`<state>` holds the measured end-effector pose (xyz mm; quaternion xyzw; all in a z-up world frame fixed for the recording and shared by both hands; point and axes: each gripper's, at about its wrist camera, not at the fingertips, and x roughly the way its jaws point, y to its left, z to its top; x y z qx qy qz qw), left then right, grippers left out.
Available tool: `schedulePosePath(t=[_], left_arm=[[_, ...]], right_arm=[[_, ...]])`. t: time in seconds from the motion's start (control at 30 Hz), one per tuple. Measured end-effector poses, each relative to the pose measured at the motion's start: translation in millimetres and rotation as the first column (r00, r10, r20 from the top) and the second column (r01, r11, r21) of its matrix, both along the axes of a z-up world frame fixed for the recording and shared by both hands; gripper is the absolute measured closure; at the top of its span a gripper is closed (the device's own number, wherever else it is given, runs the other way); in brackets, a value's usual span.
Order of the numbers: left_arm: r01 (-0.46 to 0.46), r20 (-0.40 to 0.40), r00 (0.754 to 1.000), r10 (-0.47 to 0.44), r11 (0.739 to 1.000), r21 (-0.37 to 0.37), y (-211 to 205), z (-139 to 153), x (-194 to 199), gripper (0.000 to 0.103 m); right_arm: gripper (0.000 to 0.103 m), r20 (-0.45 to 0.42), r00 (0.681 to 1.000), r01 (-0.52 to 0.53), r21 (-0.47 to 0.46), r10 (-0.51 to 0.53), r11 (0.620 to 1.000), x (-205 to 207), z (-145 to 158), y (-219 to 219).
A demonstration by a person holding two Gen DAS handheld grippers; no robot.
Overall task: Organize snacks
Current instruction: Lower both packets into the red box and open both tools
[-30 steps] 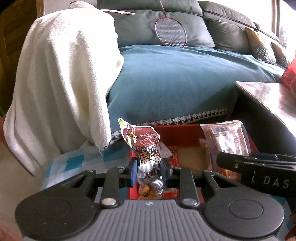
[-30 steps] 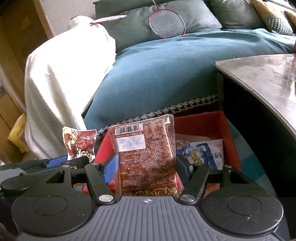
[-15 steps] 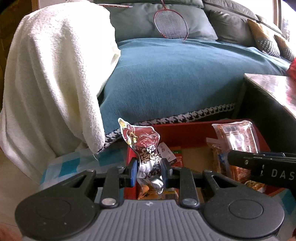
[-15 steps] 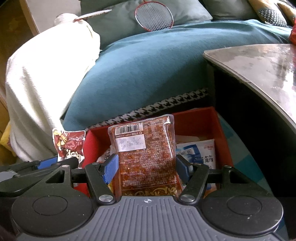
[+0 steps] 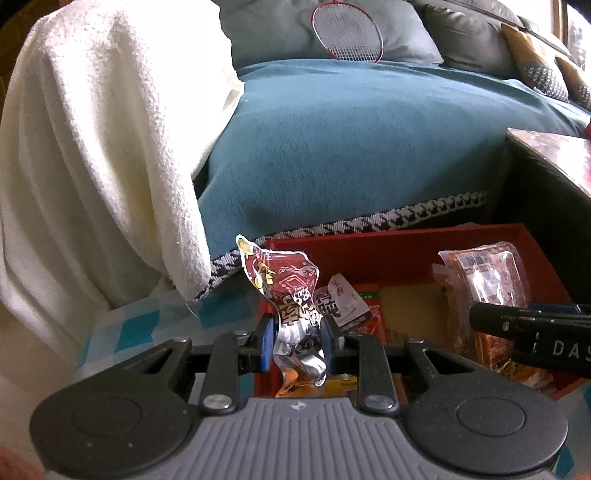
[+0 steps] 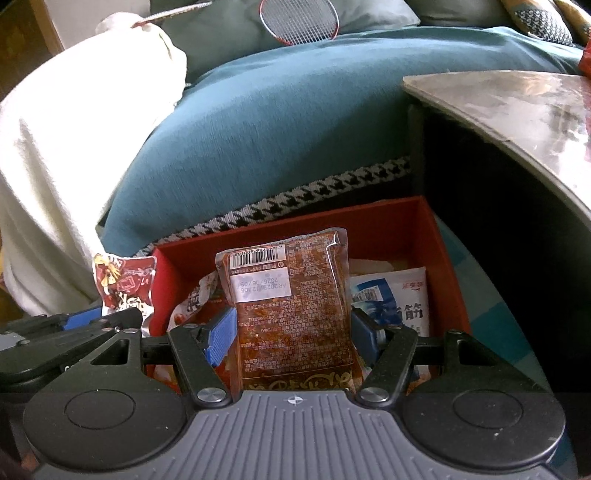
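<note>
My left gripper [image 5: 298,341] is shut on a small crumpled red and silver snack packet [image 5: 290,291], held upright above the near left corner of a red box [image 5: 391,254]. My right gripper [image 6: 291,332] is shut on a flat brown snack pack [image 6: 291,310] with a barcode label, held upright over the red box [image 6: 439,236]. In the box lie a white and blue packet [image 6: 402,306] and several other packets. The brown pack [image 5: 491,280] and the right gripper's finger show at the right of the left wrist view. The red packet [image 6: 123,284] shows at the left of the right wrist view.
The box stands on a blue checked mat [image 5: 155,325] on the floor, close against a teal-covered sofa [image 5: 351,147]. A white blanket [image 5: 99,147] drapes the sofa arm at left. A dark table [image 6: 517,110] rises at right. A badminton racket [image 5: 347,33] leans on the cushions.
Both grippers have come nearer to the red box and sunk a little, each still holding its packet. More of the box's inside shows now.
</note>
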<state>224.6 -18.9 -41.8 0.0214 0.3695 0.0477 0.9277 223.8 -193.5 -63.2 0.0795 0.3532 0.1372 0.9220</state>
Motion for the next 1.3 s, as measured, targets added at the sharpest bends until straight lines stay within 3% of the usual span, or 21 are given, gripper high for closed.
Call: schedulePosePath(t=[0.6, 0.67, 0.87, 1.1, 1.17, 1.3], left_arm=[[0.011, -0.039, 0.999, -0.010, 1.000, 0.016, 0, -18, 21, 0.082], [0.016, -0.041, 0.999, -0.014, 0.999, 0.040, -2, -19, 21, 0.078], [0.027, -0.053, 0.998, -0.026, 1.000, 0.016, -1, -18, 19, 0.067], [0.036, -0.037, 0.999, -0.035, 0.999, 0.038, -7, -14, 15, 0.060], [0.021, -0.027, 0.999, -0.019, 0.998, 0.063, -8, -12, 14, 0.045], [0.014, -0.004, 1.000, -0.013, 0.997, 0.079, -5, -7, 12, 0.044]], right_arm=[[0.031, -0.033, 0.999, 0.010, -0.036, -0.011, 0.999, 20, -16, 3], [0.031, -0.037, 0.999, 0.006, -0.050, -0.007, 0.999, 22, -17, 5], [0.028, -0.036, 0.999, 0.009, -0.047, -0.011, 0.999, 17, -15, 3], [0.027, -0.032, 0.999, 0.001, -0.057, -0.002, 0.998, 14, -11, 3], [0.027, -0.029, 1.000, 0.001, -0.056, -0.002, 0.998, 13, -9, 2], [0.027, -0.024, 1.000, -0.001, -0.052, -0.001, 0.999, 9, -4, 0]])
